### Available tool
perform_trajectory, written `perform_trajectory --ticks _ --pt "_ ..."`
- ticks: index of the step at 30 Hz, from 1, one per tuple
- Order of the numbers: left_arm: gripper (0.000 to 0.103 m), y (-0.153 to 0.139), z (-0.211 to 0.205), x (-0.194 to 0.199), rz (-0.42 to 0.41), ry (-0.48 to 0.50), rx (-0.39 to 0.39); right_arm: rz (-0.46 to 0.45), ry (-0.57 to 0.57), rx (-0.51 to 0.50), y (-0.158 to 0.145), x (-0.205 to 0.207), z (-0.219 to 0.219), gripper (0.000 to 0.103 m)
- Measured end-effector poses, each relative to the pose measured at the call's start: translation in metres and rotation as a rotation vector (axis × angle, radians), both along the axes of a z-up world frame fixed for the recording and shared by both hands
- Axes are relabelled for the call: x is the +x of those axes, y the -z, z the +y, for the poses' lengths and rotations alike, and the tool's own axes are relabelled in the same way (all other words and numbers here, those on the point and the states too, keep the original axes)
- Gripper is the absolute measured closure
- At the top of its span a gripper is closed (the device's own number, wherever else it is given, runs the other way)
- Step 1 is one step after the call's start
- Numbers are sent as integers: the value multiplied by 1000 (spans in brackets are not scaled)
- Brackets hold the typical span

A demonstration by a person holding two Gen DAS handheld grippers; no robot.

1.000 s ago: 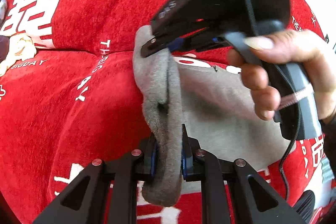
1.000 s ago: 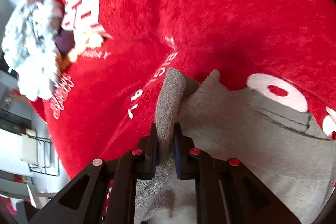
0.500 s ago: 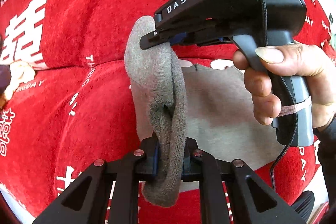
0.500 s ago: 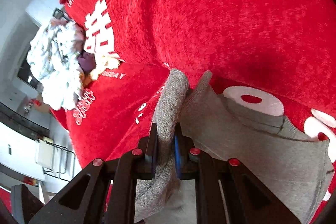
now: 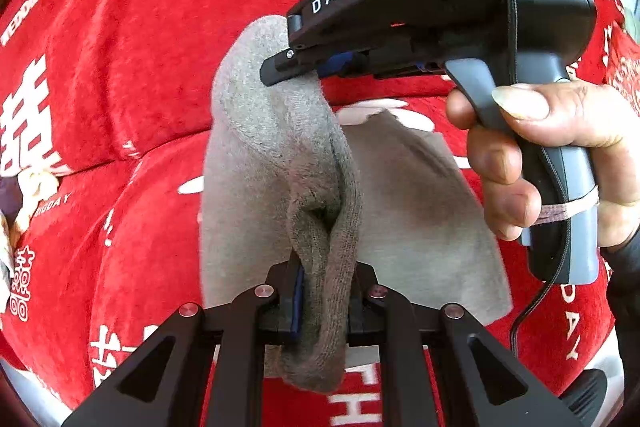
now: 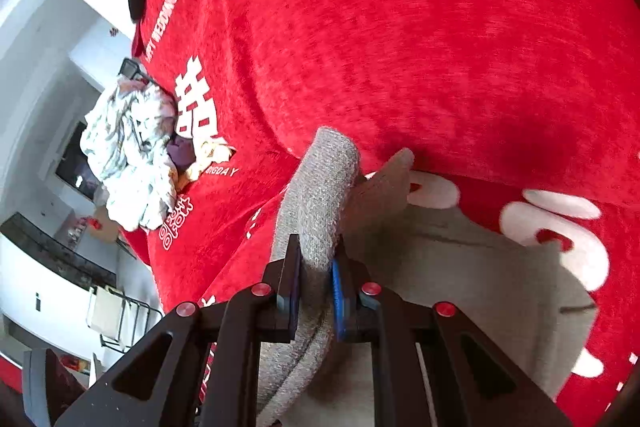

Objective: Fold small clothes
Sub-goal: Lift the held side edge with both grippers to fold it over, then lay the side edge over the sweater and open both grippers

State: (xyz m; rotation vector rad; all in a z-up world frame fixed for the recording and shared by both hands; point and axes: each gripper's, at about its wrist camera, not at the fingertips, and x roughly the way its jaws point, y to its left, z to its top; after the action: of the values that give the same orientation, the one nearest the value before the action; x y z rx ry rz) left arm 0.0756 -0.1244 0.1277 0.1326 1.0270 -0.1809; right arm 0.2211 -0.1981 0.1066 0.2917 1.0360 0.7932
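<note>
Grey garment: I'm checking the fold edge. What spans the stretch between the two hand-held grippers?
In the left wrist view, only the grey garment's bunched edge runs from the left hand-held gripper to the right hand-held gripper.

garment [image 5: 276, 163]: showing plain grey, knit texture, across the centre of both frames
cover [image 5: 120, 27]: showing bright red, printed with white characters and white lettering, filling most of each frame
left gripper [image 5: 324, 301]: showing black, with blue pads and silver rivets, at lower centre
right gripper [image 6: 316, 289]: showing black, one blue pad, red rivets, at lower centre
pile [image 6: 128, 155]: showing white with a faint grey print, plus purple and cream bits, at left
hand [image 5: 560, 155]: wrapping a black and grey handle
</note>
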Motion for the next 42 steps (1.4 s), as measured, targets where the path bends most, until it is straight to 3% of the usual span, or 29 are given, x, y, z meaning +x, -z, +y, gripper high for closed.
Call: perform_trajectory --ticks 10,18,29,32,33,35,38,41,42 --pt "88 18 -63 -1 10 63 65 1 77 61 22 -7 -82 89" --pt "88 45 -102 -6 13 112 141 9 117 66 45 -14 -121 89" --pt "88 72 -115 -5 35 147 195 66 192 119 85 -22 -156 89" --pt "83 73 -113 -7 23 150 179 85 214 112 96 -23 -160 89" --pt "76 73 -113 -8 22 153 171 90 222 103 99 -24 -162 89" --pt "47 69 -110 -12 36 179 119 114 257 92 105 -24 -168 88" --pt "46 56 -95 -26 35 210 34 140 324 50 104 -25 -180 74" --pt "46 35 -74 -42 11 249 -37 59 353 -20 80 -36 -185 71" --pt "46 26 -62 -45 -3 237 -62 34 337 -14 70 -40 -183 59"
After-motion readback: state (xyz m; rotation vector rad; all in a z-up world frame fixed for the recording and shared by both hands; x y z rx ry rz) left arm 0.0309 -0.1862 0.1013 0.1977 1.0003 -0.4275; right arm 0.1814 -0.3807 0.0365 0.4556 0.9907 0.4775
